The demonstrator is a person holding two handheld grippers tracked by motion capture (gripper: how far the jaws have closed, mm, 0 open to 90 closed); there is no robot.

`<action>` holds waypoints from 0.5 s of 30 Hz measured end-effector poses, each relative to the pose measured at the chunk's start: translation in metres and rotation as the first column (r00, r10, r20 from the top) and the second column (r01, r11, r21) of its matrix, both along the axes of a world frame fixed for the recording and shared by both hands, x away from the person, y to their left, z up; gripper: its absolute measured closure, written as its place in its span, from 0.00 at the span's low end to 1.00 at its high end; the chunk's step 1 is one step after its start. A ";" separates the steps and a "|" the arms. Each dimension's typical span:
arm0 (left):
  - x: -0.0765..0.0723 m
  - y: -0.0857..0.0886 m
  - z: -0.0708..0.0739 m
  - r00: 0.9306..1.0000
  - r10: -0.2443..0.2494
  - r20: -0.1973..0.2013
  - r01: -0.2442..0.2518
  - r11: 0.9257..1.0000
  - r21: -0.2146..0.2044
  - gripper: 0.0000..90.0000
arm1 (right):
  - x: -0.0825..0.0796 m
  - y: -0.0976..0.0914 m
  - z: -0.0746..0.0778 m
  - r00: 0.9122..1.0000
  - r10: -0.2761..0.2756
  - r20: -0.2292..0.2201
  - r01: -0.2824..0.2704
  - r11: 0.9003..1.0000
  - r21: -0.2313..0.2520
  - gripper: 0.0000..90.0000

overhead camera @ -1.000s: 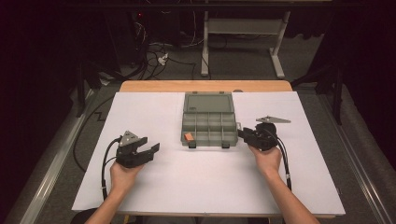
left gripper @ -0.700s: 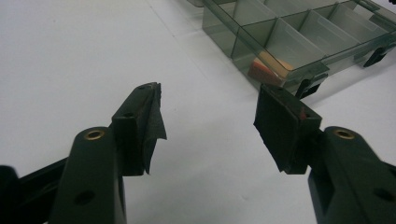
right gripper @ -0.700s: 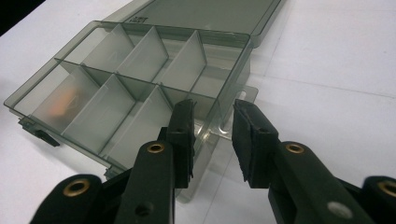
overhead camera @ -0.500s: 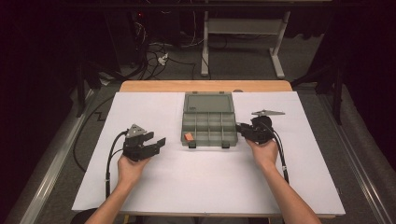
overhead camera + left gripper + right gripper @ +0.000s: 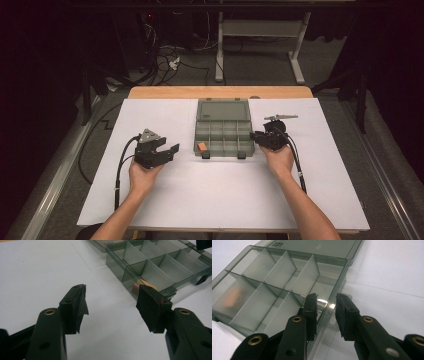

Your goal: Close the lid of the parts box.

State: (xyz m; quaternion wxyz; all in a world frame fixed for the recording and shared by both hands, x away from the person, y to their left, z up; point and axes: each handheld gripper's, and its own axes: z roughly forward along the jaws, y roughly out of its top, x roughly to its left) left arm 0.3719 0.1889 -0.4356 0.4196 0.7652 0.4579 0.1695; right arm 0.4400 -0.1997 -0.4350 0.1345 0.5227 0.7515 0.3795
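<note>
A translucent grey compartment box (image 5: 223,150) lies open in the middle of the white sheet, its lid (image 5: 223,110) folded back flat. A small orange piece (image 5: 202,146) sits in the front-left compartment, also seen as the orange piece (image 5: 136,286) and a blur (image 5: 233,298). My right gripper (image 5: 256,136) straddles the box's right wall (image 5: 327,305), one jaw inside, one outside. Its jaws have just been closing, with gaps still beside the wall. My left gripper (image 5: 169,145) stands open over bare paper left of the box, nothing between its pads (image 5: 111,298).
The white sheet (image 5: 210,195) covers most of the wooden table (image 5: 165,92). Two dark latches (image 5: 205,155) stick out from the box's front edge. Cables trail from both grippers toward the person. Desk legs and cords lie on the floor beyond.
My right gripper has moved left onto the box's right wall. My left gripper has shifted a little away from the person and toward the box.
</note>
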 end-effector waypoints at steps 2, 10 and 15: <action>0.002 -0.001 0.001 1.000 -0.006 -0.004 0.006 1.000 -0.003 0.45 | 0.001 0.002 0.000 1.000 -0.001 -0.005 0.001 1.000 -0.009 0.79; 0.011 -0.004 0.005 1.000 -0.008 -0.009 0.008 1.000 0.001 0.45 | 0.006 0.008 0.002 1.000 -0.006 -0.023 0.004 0.998 -0.055 0.78; 0.018 -0.008 0.007 1.000 -0.012 -0.018 0.012 1.000 0.008 0.45 | 0.007 0.010 0.003 1.000 -0.004 -0.031 0.002 0.997 -0.081 0.78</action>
